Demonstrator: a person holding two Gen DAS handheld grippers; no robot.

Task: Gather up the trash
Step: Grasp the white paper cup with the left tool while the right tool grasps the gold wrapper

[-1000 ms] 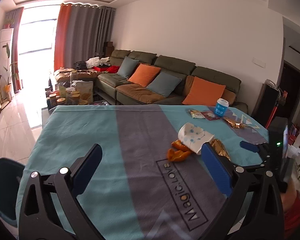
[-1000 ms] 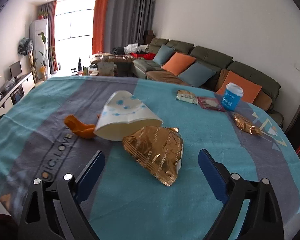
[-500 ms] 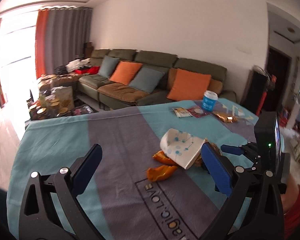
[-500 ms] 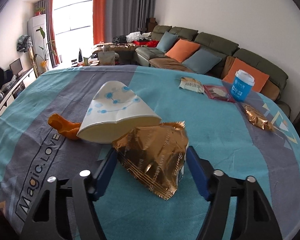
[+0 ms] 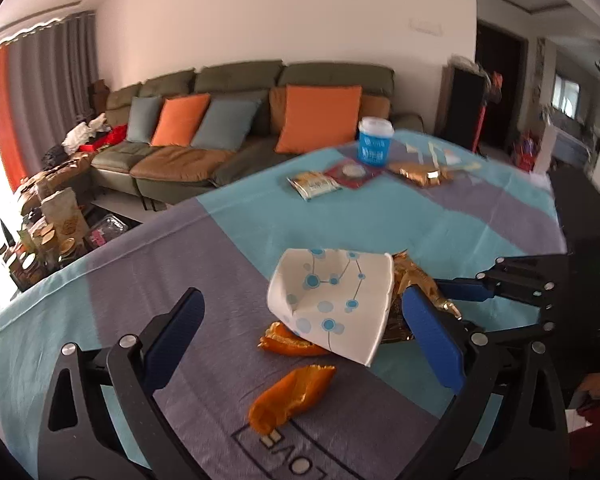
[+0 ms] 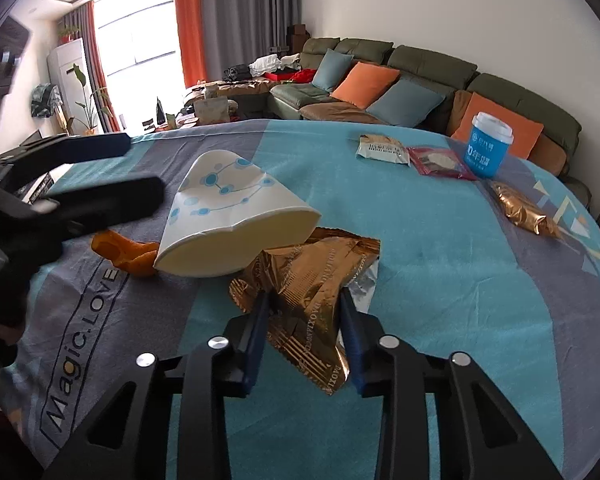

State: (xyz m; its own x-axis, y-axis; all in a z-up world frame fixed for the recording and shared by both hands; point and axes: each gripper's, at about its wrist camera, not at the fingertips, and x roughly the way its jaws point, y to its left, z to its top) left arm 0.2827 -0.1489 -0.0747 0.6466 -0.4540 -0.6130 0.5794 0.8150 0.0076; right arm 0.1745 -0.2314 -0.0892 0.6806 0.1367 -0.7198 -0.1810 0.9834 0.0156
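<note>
Gold wrapper (image 6: 312,284) lies on bench (image 6: 440,280), tucked under crushed paper cup (image 6: 236,216). Our right gripper (image 6: 304,320) jaws closing, pinching wrapper's free end, probably to drag it clear. Left gripper (image 5: 300,320) jaws open, straddling cup.

Home living room, green sofa (image 6: 420,68) with orange cushions (image 5: 318,118), curtains (image 6: 236,20), cloth-covered table (image 6: 440,240)

Glossy gold foil wrapper (image 6: 316,292), matt paper cup (image 6: 228,216), woven tablecloth (image 6: 440,280).
</note>
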